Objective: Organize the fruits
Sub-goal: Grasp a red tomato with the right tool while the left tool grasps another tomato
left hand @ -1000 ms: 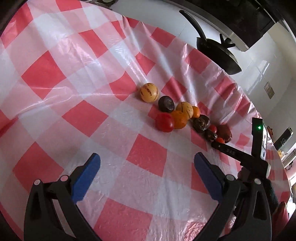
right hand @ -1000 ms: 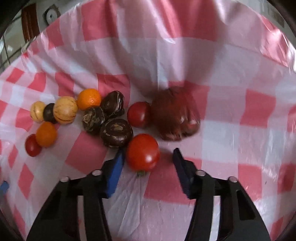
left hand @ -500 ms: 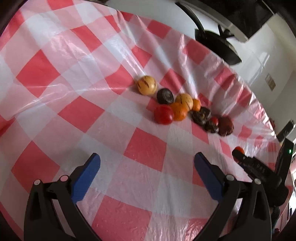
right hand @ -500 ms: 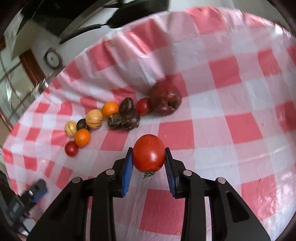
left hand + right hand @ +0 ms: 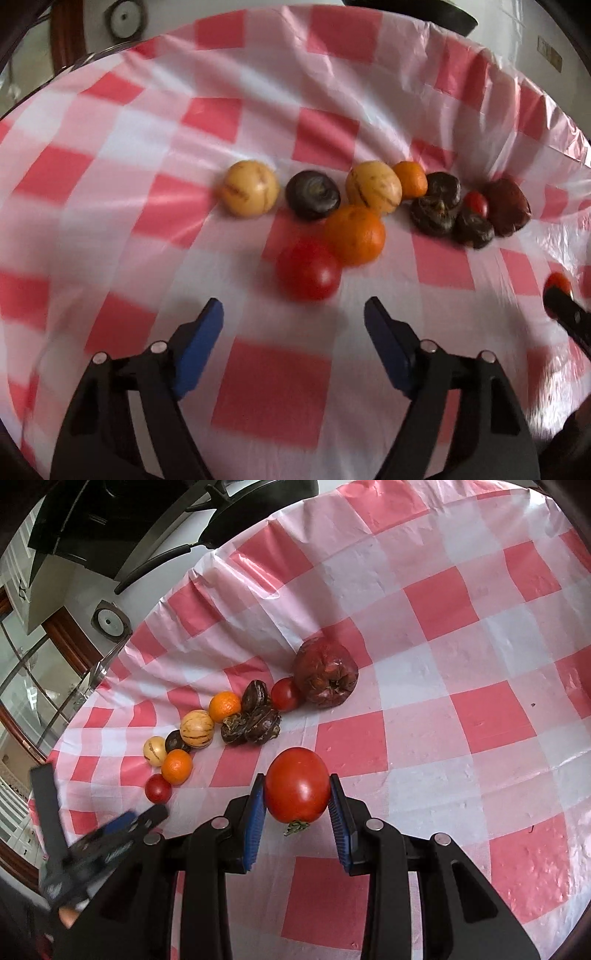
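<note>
- The right gripper (image 5: 297,801) pinches a large red tomato (image 5: 297,789) between its two blue pads (image 5: 255,823); both pads press on the tomato's sides, and its green stem end hangs below them.
- The held tomato sits clear above the red-and-white checked tablecloth (image 5: 461,709), near the fruit cluster but apart from it.
- The left gripper (image 5: 293,332) is closing its jaws; they stand partly spread with nothing between the pads and no contact with any fruit.
- A small red tomato (image 5: 308,271) lies on the tablecloth (image 5: 129,166) just ahead of the left gripper's fingertips, touching an orange (image 5: 354,236) behind it.
- Behind the orange, a row runs left to right: a striped yellow fruit (image 5: 250,192), a dark round fruit (image 5: 313,194), a second striped yellow fruit (image 5: 373,187) and a smaller orange (image 5: 410,180).
- Further right, three dark wrinkled fruits (image 5: 434,216) bunch together, with another small red tomato (image 5: 476,204) and a large dark-red fruit (image 5: 508,206) beside them.
- In the right wrist view the left gripper (image 5: 122,823) appears blurred at lower left, near the small red tomato (image 5: 158,788).
- A black pan (image 5: 258,502) rests on the counter beyond the cloth's far edge.
</note>
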The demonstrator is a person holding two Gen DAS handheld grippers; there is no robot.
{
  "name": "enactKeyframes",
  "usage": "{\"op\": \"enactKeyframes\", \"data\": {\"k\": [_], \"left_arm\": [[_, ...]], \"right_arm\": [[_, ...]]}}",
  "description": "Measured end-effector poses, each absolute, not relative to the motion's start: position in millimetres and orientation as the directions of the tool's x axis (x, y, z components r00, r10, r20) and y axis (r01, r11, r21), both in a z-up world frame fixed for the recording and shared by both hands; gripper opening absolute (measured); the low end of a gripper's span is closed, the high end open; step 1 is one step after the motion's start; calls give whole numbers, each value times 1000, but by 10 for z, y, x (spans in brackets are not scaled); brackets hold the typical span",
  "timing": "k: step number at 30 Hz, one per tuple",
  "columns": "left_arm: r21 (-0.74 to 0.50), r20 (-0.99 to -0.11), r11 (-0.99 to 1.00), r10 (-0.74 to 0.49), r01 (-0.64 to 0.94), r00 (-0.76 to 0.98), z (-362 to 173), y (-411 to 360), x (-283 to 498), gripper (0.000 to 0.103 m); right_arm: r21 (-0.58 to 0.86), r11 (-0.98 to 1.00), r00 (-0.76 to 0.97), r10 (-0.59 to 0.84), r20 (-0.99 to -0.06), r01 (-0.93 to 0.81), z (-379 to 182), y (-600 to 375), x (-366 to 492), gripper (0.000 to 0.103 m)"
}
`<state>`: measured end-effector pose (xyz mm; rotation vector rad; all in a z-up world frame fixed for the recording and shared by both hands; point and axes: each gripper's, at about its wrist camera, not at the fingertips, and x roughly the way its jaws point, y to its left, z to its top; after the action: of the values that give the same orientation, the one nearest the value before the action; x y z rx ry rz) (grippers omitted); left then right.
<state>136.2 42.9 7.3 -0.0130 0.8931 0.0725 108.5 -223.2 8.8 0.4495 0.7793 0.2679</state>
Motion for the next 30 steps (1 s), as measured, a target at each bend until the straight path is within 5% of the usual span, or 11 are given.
{"op": "enactKeyframes", "data": {"k": [4,9,16,22,30], "left_arm": [[3,-790,999,30,-45,613,48,473,1489,38],[-31,-737,999,-6,-25,676,186,494,957,38],[-238,-659,966,-86,-100,747,231,838,9,38],[-326,-579,938,-96,-122,810,284,991,-99,38],[-386,-589,916,-151,-113,794,273,1050,-13,38]], "right_arm": [[489,869,685,398,-610,-70,81,-2256,1067,34],[490,869,686,399,-609,-70,80,-2253,1061,34],[489,869,684,399,-611,-70,79,-2249,1069,34],[490,868,680,404,-613,-74,74,-2247,1077,34],[491,868,679,404,-613,-73,73,-2255,1085,34]]}}
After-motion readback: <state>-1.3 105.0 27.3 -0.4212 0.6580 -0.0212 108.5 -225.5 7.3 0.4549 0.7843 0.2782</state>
